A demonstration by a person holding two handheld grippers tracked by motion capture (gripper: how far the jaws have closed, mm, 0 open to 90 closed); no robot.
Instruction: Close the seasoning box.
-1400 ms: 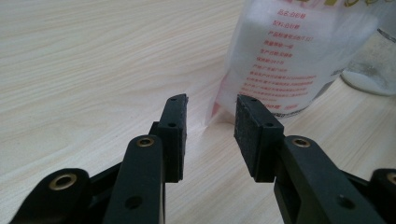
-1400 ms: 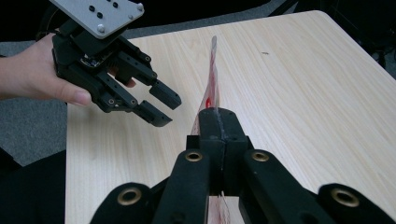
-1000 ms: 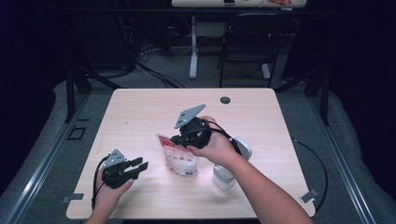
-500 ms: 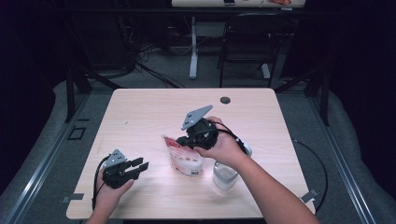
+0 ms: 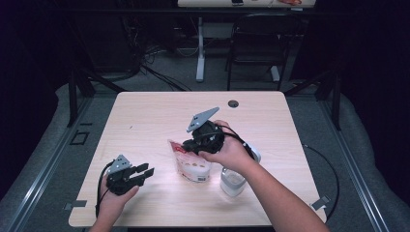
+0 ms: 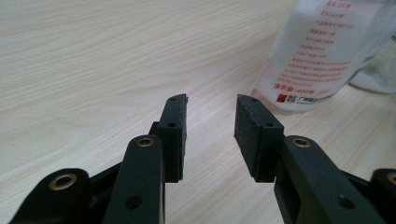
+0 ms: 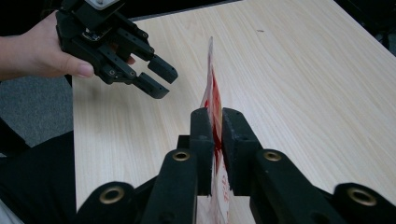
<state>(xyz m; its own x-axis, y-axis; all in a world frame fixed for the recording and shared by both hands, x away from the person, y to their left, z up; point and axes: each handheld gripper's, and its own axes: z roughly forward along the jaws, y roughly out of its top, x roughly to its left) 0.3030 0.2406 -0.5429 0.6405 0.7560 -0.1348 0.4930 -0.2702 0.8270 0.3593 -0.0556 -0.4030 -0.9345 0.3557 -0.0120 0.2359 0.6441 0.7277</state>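
At mid-table, pouch point(image 5: 192, 166) upright

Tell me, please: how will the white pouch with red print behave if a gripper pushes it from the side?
The pouch stands upright with a thin flat top edge, so a push near the top would probably fold or tip it. Its lower part looks full, so it may be rather heavy. The film seems glossy, perhaps slippery.
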